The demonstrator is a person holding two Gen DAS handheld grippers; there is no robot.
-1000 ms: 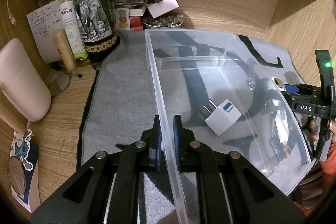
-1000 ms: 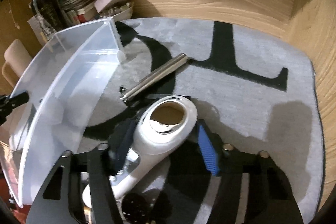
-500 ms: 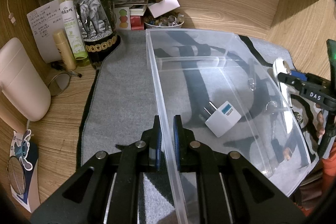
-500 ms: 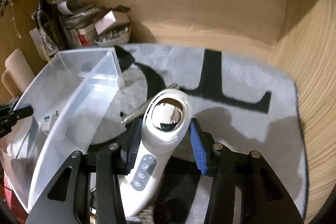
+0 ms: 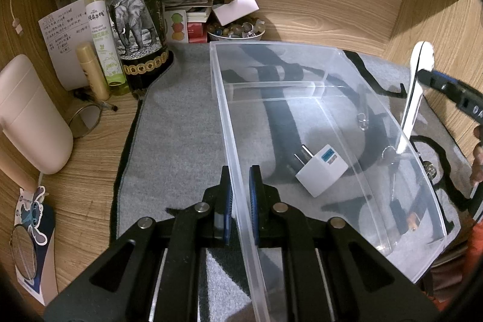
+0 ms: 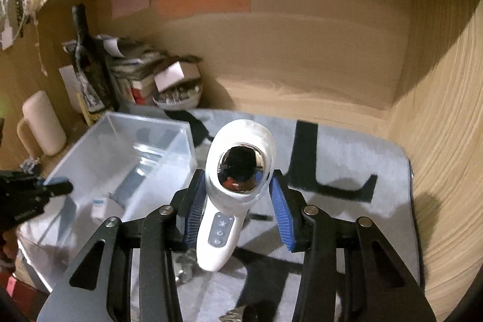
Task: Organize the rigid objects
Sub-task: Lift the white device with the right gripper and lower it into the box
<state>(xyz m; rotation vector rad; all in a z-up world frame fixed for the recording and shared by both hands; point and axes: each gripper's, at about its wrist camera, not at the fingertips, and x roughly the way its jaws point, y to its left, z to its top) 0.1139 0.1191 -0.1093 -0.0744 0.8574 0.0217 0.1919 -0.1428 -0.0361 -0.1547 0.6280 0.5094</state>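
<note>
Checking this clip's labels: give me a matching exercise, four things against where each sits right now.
Things:
1. white plug adapter
2. white handheld device
3. clear plastic bin
4. dark bottle

Places:
A. wall pinched by the left gripper
B. on the bin floor
C. standing at the mat's far corner
D. clamped in the right gripper

Pairs: 1-B, 2-D, 3-A, 4-C

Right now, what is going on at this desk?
A person is tidying loose items into a clear plastic bin on a grey mat. The left gripper is clamped on the bin's near wall, steadying it. The right gripper holds a white handheld device with a mirrored round head, lifted off the mat beside the bin; its jaws have just closed on it. A white plug adapter already lies inside the bin.
</note>
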